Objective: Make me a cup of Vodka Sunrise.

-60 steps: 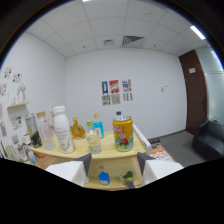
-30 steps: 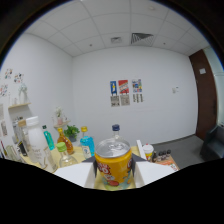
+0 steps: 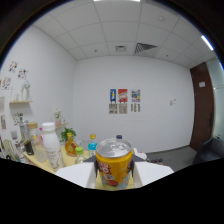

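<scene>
Fingers [image 3: 114,176] clamp the yellow soda can [image 3: 114,164] from both sides, holding it upright, probably so nothing spills before pouring.

A pale wooden table [image 3: 44,165] showed beyond the fingers, off to their left side, only a strip of its top visible. On it stood a tall white plastic bottle with a white cap [image 3: 51,146], a small amber glass bottle [image 3: 70,146] beside it, and a clear bottle with a blue cap [image 3: 92,144] further along (its base was hidden). Darker items [image 3: 26,145] crowded the near end, too indistinct to name.
</scene>
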`<state>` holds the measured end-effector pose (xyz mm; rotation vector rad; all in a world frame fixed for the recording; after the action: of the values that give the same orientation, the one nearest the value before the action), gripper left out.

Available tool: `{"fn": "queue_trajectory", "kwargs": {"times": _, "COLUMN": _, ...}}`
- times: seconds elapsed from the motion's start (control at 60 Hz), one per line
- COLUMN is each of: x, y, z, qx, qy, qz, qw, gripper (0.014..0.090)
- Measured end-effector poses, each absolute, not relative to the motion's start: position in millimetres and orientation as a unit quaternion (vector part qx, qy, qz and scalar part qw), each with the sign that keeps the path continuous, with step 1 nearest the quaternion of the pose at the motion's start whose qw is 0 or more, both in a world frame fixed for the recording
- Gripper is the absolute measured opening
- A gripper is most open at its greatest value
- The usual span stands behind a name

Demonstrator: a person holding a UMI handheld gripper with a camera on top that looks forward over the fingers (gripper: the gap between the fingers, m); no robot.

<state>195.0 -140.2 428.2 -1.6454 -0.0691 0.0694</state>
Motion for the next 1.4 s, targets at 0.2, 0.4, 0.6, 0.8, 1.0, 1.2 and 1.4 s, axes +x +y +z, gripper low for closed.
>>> {"fn": "queue_trajectory", "kwargs": {"times": 0.2, "x": 173.0, "y": -199.9, "z": 393.6, "qx": -0.742, "qy": 0.000, "qz": 0.055, "qw": 0.669, "gripper": 0.0518}}
{"fn": "queue_trajectory", "kwargs": {"times": 0.4, "x": 132.1, "y": -226.6, "z": 266.2, "qx": -0.793, "qy": 0.027, "qz": 0.089, "qw": 0.602, "gripper": 0.0516}}
{"fn": "queue_trajectory", "kwargs": {"times": 0.6, "x": 115.1, "y": -228.0, "z": 195.5, "qx": -0.816, "qy": 0.031, "qz": 0.073, "qw": 0.573, "gripper": 0.0517}}
{"fn": "queue_trajectory", "kwargs": {"times": 0.8, "x": 122.3, "y": -216.0, "z": 189.5, "qx": -0.816, "qy": -0.055, "qz": -0.053, "qw": 0.573, "gripper": 0.0517}}
{"fn": "queue_trajectory", "kwargs": {"times": 1.0, "x": 119.9, "y": -208.0, "z": 197.4, "qx": -0.773, "qy": -0.213, "qz": -0.224, "qw": 0.554, "gripper": 0.0515}}
{"fn": "queue_trajectory", "kwargs": {"times": 1.2, "x": 108.0, "y": -200.5, "z": 202.5, "qx": -0.667, "qy": -0.398, "qz": -0.394, "qw": 0.491, "gripper": 0.0515}}
{"fn": "queue_trajectory", "kwargs": {"times": 1.4, "x": 95.3, "y": -195.5, "z": 201.0, "qx": -0.519, "qy": -0.544, "qz": -0.531, "qw": 0.391, "gripper": 0.0515}}
